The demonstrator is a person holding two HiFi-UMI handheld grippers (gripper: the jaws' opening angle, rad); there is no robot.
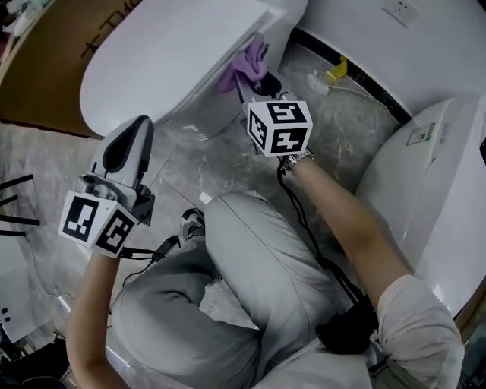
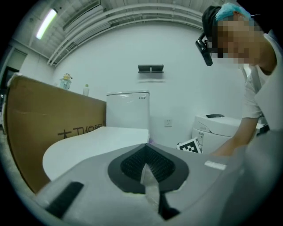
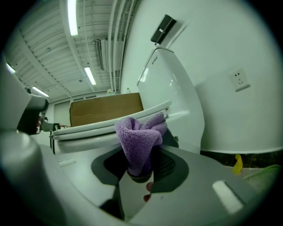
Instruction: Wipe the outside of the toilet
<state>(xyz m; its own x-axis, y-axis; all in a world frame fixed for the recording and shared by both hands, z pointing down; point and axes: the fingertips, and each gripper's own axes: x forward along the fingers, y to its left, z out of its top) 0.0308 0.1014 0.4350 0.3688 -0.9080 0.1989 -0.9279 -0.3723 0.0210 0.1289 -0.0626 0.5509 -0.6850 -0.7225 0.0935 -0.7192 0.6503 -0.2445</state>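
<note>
The person's bent legs in grey trousers [image 1: 250,266] are nearest, and both forearms reach forward past them over the grey marbled floor [image 1: 334,144].

The left claw [image 1: 138,131] is pressed together, its dark pads meeting with nothing between them. It hangs in the air, apart from the toilet [image 1: 167,53]. The toilet's closed white lid stretches ahead of this claw and to its left.

The right claw [image 1: 257,85] is clamped on a purple cloth [image 1: 247,64], which bunches out in folds beyond the claw's tip. Straight ahead of this claw is the toilet's outer side, just under the seat rim and near where the bowl meets the tank. The cloth is right at that surface, but I cannot tell whether it touches.

A white brush with a yellow part [image 1: 328,78] lies on the floor to the right claw's right, by the wall. A second white toilet [image 1: 433,167] stands further right. A brown cardboard box [image 1: 61,53] stands beyond the lid, far to the left claw's left. A wall socket [image 1: 400,11] sits high on the far wall.
</note>
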